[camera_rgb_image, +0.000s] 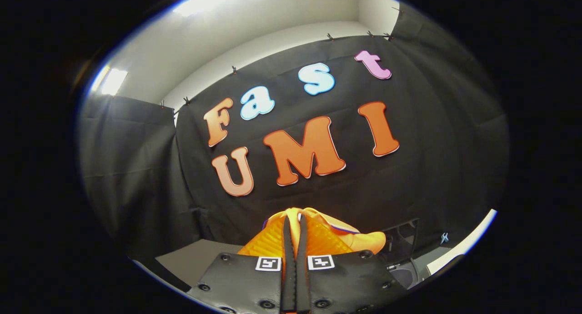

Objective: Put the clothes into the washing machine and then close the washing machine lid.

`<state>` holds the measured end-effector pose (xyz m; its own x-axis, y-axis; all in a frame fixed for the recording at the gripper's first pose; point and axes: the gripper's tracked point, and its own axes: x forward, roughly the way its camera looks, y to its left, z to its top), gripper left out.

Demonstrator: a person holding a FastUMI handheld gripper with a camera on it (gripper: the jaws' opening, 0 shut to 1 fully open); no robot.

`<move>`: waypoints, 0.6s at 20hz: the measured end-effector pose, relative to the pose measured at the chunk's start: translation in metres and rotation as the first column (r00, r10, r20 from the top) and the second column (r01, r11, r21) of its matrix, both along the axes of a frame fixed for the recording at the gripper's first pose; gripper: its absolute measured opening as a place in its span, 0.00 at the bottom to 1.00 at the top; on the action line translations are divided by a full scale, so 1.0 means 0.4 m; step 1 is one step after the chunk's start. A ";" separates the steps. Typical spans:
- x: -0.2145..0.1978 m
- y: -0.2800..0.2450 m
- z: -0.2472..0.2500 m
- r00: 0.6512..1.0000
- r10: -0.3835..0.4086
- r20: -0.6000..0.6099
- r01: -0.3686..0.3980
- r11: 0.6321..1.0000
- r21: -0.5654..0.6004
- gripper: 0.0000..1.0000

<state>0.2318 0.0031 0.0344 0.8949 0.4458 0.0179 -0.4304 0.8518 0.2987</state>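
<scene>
An orange garment is pinched between my two fingers and bunches up over and around them, raised in front of the black booth wall. My gripper is shut on this cloth, its fingers pressed close together with only a thin fold between them. To the right of the fingers and lower down, part of a dark and grey appliance, probably the washing machine, peeks out beyond the garment; its lid and opening are hidden.
A pale surface lies below to the left of the fingers. A white edge runs along the lower right. The black cloth wall stands close ahead, with the white ceiling above it.
</scene>
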 end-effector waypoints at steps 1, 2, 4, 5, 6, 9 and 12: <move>0.011 -0.018 -0.041 1.000 -0.011 -0.019 0.011 1.000 -0.021 0.08; 0.025 -0.032 -0.082 0.999 -0.022 -0.043 0.020 0.999 -0.038 0.08; 0.049 -0.050 -0.158 0.996 -0.046 -0.079 0.041 0.997 -0.062 0.08; 0.064 -0.055 -0.198 0.994 -0.053 -0.097 0.046 0.996 -0.070 0.08; 0.077 -0.054 -0.234 0.992 -0.054 -0.116 0.045 0.996 -0.074 0.08; 0.116 -0.039 -0.396 0.983 -0.051 -0.175 0.033 0.994 -0.103 0.08; 0.145 -0.027 -0.544 0.967 -0.057 -0.248 0.015 0.986 -0.168 0.08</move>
